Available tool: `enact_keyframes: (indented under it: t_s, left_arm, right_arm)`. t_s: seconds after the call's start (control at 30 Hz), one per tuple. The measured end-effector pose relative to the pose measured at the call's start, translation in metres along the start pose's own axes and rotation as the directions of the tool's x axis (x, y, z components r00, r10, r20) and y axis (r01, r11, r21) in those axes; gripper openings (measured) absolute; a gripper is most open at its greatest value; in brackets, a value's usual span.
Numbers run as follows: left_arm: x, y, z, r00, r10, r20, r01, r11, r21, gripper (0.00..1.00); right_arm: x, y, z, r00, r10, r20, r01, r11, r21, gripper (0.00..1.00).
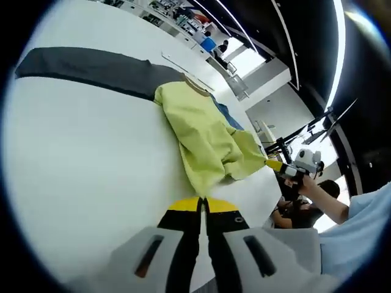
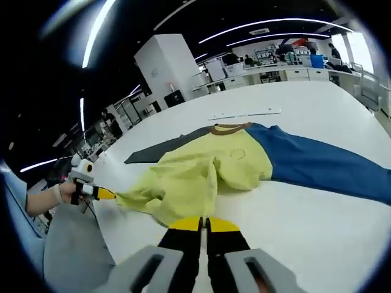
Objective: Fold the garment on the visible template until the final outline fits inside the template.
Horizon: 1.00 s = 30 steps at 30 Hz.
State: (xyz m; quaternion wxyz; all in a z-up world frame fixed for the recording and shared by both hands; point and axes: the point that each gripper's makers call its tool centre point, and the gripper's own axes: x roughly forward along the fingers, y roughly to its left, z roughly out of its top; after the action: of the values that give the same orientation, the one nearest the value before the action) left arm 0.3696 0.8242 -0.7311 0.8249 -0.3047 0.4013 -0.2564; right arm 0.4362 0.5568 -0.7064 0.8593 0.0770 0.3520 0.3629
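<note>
Both hand-held grippers [image 1: 203,204] [image 2: 204,224], jaws closed and empty, face the crumpled garment [image 1: 204,137] [image 2: 201,171].

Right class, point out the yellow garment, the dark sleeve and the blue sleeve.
yellow garment [image 1: 201,131]: left gripper view, middle of body.
dark sleeve [image 1: 85,66]: left gripper view, mid-length.
blue sleeve [image 2: 317,162]: right gripper view, mid-length.

My left gripper [image 1: 202,210] hovers closed above the bench [image 1: 79,165]; my right gripper [image 1: 276,165] touches the yellow garment [image 1: 204,137].
</note>
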Motion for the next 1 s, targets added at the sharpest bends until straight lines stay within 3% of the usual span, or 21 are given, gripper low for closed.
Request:
enact_keyframes:
  t_s: [0.23,0.37,0.57,0.77,1.0]
  left_arm:
    - [-0.016,0.002,-0.006,1.0,0.024,-0.018,-0.024,1.0,0.007,0.0]
    - [-0.024,0.008,-0.012,0.997,0.051,-0.061,-0.048,0.997,0.052,0.0]
    - [-0.034,0.01,-0.016,0.996,0.059,-0.063,-0.057,0.997,0.044,0.0]
    - [-0.031,0.011,-0.025,0.996,0.059,-0.073,-0.057,0.998,0.02,0.0]
    - [-0.027,0.018,-0.04,0.988,0.083,-0.133,-0.084,0.996,-0.008,0.0]
  right_arm:
    - [-0.018,0.003,-0.017,1.0,-0.018,0.005,0.018,0.999,0.039,0.0]
    - [-0.028,0.006,-0.035,1.0,-0.029,-0.004,0.029,0.998,0.061,0.0]
    - [-0.042,0.003,-0.062,0.998,-0.052,-0.023,0.054,0.992,0.118,0.0]
    - [-0.053,-0.001,-0.078,0.996,-0.08,-0.034,0.085,0.984,0.156,0.0]
    - [-0.063,-0.011,-0.085,0.993,-0.113,-0.041,0.118,0.976,0.182,0.0]
